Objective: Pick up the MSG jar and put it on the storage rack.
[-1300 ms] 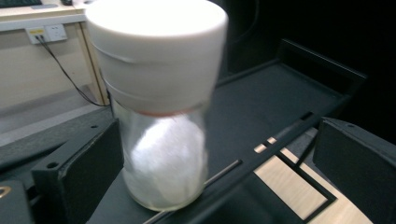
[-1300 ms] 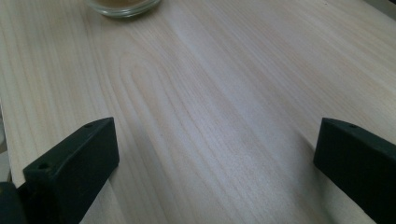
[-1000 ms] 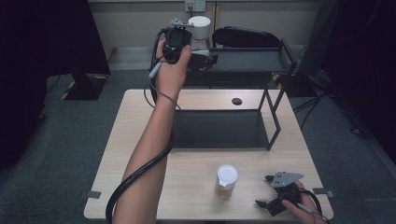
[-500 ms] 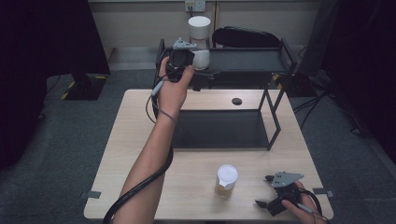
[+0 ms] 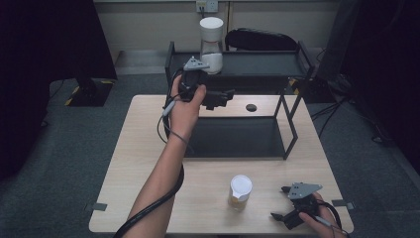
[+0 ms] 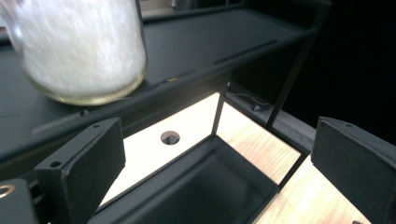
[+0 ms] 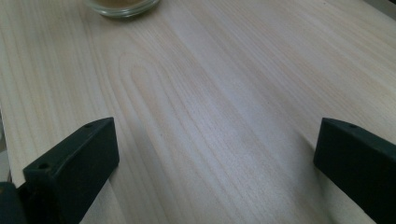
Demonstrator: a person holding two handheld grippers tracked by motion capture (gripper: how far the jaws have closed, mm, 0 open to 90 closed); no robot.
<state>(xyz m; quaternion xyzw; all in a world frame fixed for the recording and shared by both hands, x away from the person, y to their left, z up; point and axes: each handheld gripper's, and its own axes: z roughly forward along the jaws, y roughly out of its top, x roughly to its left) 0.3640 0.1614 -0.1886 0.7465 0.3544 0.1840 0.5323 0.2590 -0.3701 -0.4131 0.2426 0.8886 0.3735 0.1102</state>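
Observation:
A tall glass jar of white powder (image 5: 211,45) with a white lid stands on the top deck of a black metal shelf rack (image 5: 257,64). My left gripper (image 5: 221,97) hangs just in front of and below that deck, open and holding nothing. In the left gripper view the powder jar (image 6: 79,46) stands at the upper left, beyond the open left gripper (image 6: 219,140). A small white-lidded jar of amber contents (image 5: 240,191) stands on the wooden table (image 5: 148,148). My right gripper (image 5: 281,203) rests open to its right, near the front edge.
The rack's dark lower tray (image 5: 233,136) covers the table's middle, with slim posts (image 5: 292,129) at its right. A round cable hole (image 5: 251,107) lies at the back. The left gripper's cable (image 5: 153,206) trails along the forearm. A dark bag (image 5: 262,38) lies behind the rack.
The left gripper has drawn back and down from the shelf top, leaving the powder jar standing there on its own. The right gripper has stayed put.

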